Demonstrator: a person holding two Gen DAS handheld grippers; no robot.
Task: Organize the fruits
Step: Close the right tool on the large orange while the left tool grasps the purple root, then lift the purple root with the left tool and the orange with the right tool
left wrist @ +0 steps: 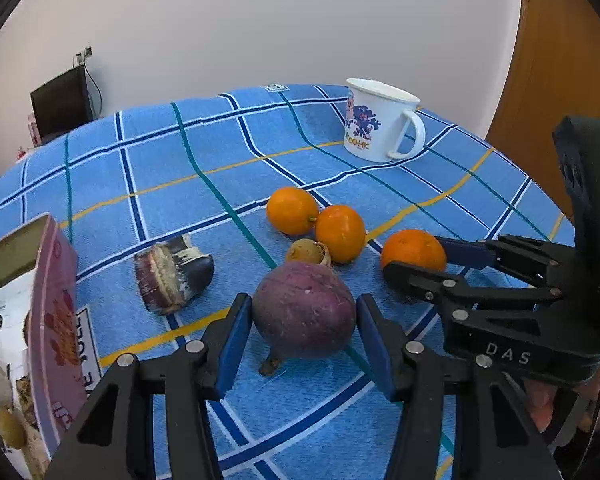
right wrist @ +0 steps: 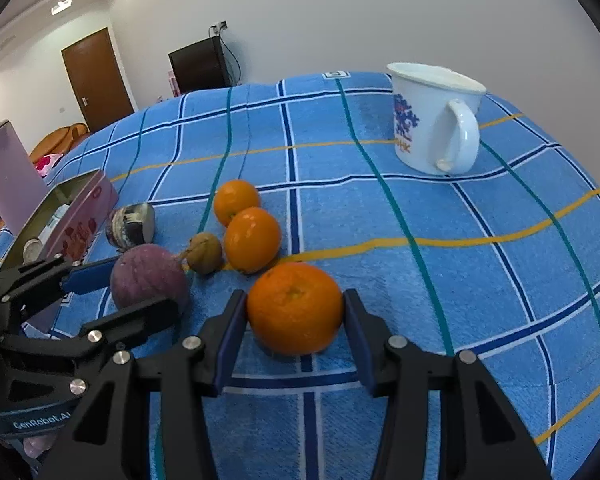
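Gripping a fruit apiece, the two tongs sit low over the blue checked cloth (right wrist: 420, 208). The left gripper (left wrist: 304, 316) has its blue pads against both flanks of the purple fruit (left wrist: 304, 310), pinching it where it rests on the cloth near the front edge. The right gripper (right wrist: 294, 312) is pressed onto the large orange (right wrist: 295, 307) in the same way, just to the right of the purple fruit.

Both seem to be taken at the widest part, likely so that a round skin cannot squirt out when lifted. The pink tin (right wrist: 76, 220) stands open on the left, a sensible place for fruit to go, though I cannot tell whether it or the white mug (right wrist: 436, 118) at the back is meant.

The purple fruit is nearly round, so it has little long axis; its brown stem (left wrist: 269, 365) pokes down and toward the left camera, touching the cloth. The large orange shows its dimpled end upward. Two smaller oranges (left wrist: 340, 233) and a brownish fruit (left wrist: 308, 252) lie touching in a cluster behind.
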